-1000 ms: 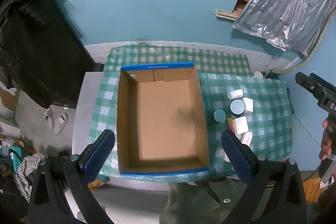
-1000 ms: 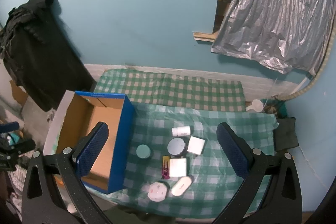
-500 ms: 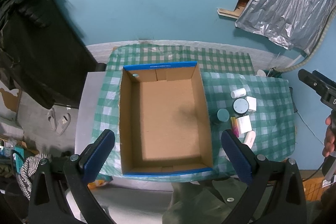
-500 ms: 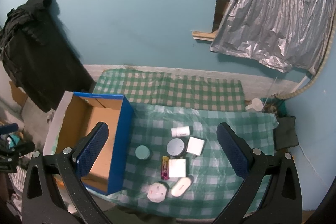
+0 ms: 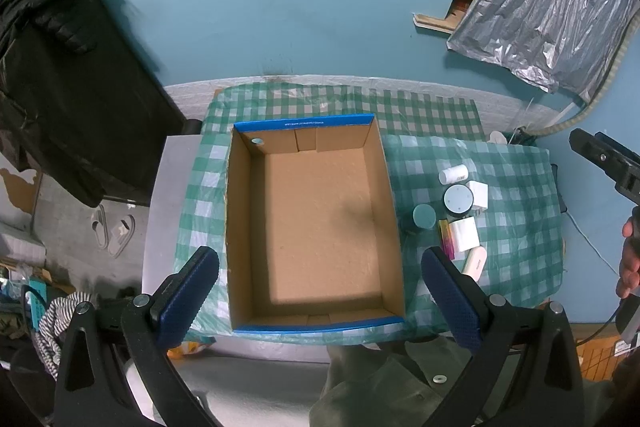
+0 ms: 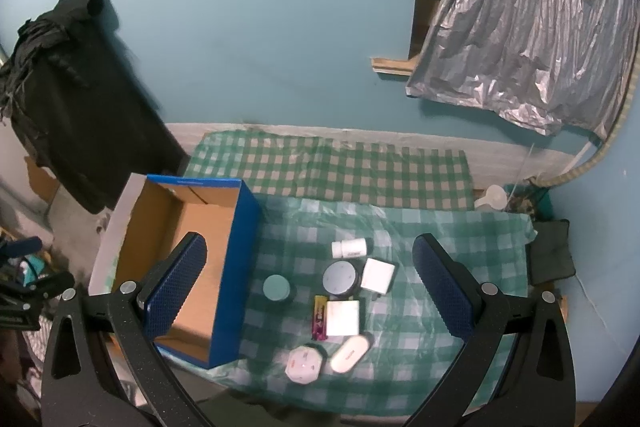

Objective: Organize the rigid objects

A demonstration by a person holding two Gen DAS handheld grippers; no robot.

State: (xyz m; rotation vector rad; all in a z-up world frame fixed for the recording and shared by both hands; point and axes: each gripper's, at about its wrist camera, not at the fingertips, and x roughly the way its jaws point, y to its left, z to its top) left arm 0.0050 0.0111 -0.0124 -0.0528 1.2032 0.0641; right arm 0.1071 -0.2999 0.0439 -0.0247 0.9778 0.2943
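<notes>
Green-checked cloth (image 6: 400,379) covers the counter below both claws, left claw (image 5: 320,297) and right claw (image 6: 308,283), each spread wide and holding nothing. On it sits an open cardboard box (image 5: 394,211), bare inside, with 8 small items (image 6: 342,277) clustered just right of it. Behind rise a teal wall (image 6: 260,27), black hanging clothes (image 6: 72,107) and crinkled silver foil (image 6: 520,27).

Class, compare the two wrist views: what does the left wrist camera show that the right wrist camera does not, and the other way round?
Only the left wrist view shows the whole bare floor of the cardboard box, sandals on the floor, and the person's hand.

Only the right wrist view shows the white octagonal item near the table's front edge and the box's blue outer side.

Both show the box, the checked tablecloth, the teal-lidded jar, the grey round puck, the white bottle, and open, empty jaws.
</notes>
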